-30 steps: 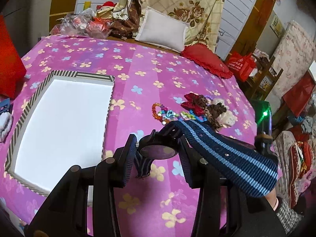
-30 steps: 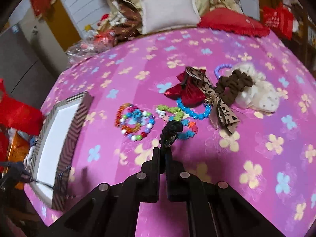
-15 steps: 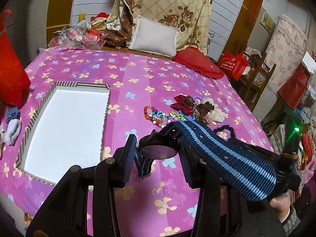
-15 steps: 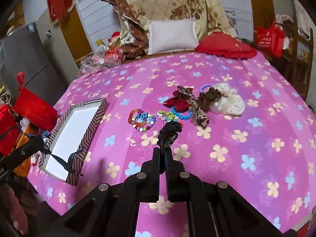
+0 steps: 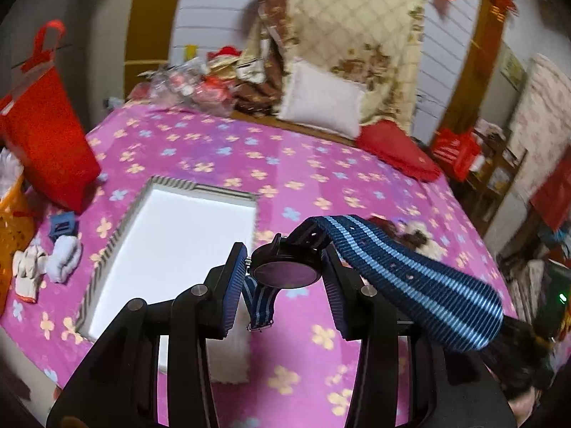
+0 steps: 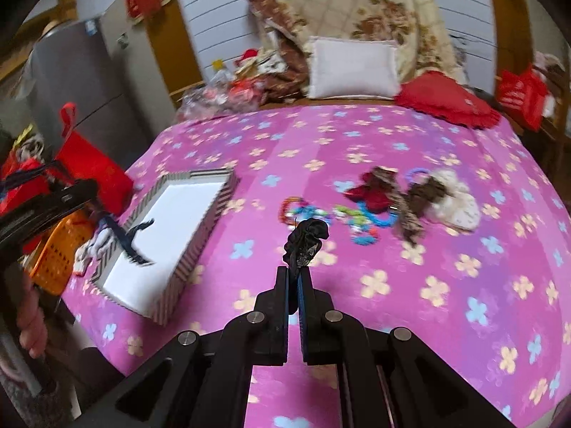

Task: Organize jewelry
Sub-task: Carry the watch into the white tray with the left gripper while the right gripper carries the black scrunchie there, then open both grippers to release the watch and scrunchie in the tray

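My left gripper (image 5: 285, 267) is shut on a black watch (image 5: 285, 271) with a blue striped strap (image 5: 410, 278), held above the pink flowered bedspread just right of a striped box (image 5: 200, 187) with a white inside. My right gripper (image 6: 293, 271) is shut on a black scrunchie (image 6: 307, 237), held above the bedspread. Beyond it lie bead bracelets (image 6: 303, 210), a red bow (image 6: 371, 196), a leopard bow and a white fluffy scrunchie (image 6: 456, 207). The box also shows in the right wrist view (image 6: 210, 214), to the left, with the watch strap (image 6: 134, 239) hanging over it.
A red bag (image 5: 46, 135) and an orange basket (image 5: 10, 221) stand at the bed's left edge, with white gloves (image 5: 46, 260) beside them. Pillows and a quilt (image 5: 321, 103) lie at the far end. A red cushion (image 6: 446, 98) lies at the far right.
Both grippers have risen and pulled back from the bed, still holding their items. The left gripper has moved nearer the box; the jewelry pile now looks farther away.
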{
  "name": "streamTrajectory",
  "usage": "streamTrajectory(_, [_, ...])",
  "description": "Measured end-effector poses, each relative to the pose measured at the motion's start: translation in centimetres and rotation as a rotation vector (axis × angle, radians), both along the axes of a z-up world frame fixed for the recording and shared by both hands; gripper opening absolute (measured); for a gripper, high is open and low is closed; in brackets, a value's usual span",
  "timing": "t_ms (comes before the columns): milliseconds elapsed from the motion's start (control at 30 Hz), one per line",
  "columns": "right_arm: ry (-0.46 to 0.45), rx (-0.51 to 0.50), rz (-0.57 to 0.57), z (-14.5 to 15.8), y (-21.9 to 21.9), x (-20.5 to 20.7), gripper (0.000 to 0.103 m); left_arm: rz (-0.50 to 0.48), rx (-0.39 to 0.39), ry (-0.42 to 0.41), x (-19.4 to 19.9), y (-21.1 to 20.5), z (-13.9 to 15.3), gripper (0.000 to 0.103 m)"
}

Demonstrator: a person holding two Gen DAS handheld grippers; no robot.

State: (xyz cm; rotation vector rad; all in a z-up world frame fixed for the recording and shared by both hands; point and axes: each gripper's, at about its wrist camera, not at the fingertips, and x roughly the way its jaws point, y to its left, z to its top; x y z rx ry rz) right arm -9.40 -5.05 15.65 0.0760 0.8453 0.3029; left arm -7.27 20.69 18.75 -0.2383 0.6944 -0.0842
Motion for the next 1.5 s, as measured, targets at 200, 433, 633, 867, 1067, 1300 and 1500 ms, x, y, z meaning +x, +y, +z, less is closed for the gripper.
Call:
streamTrajectory(200, [0.035,-0.013,0.107,0.0,5.3,3.4,0.004,0.105,0.023,0.058,4.7,4.5,-2.6,0.041])
streamTrajectory(433, [0.066,-0.061,0.204,-0.8,12.9,8.4,0.004,0.176,0.022,0.141,10.9,9.1,-6.9,0.041])
streamTrajectory(633, [0.123,-0.095,0.264,-3.1,19.3,13.6,0.004,0.194,-0.073,0.222,15.8,13.2,-10.9,0.041])
streamTrajectory(867, [0.193,-0.134,0.258,-7.5,24.2,20.2,0.004,0.193,-0.122,0.286,18.5,15.8,-14.8,0.041])
streamTrajectory(1067, [0.271,-0.104,0.193,-10.9,25.1,23.1,0.005,0.209,-0.203,0.254,18.4,17.4,-15.2,0.045])
streamTrajectory(1300, [0.227,-0.2,0.166,-11.1,24.9,22.9,0.043,0.163,-0.236,0.208,18.0,17.2,-13.7,0.062])
streamTrajectory(1500, [0.134,-0.208,0.148,-7.6,22.2,18.3,0.043,0.155,-0.198,0.154,16.8,16.6,-12.3,0.062])
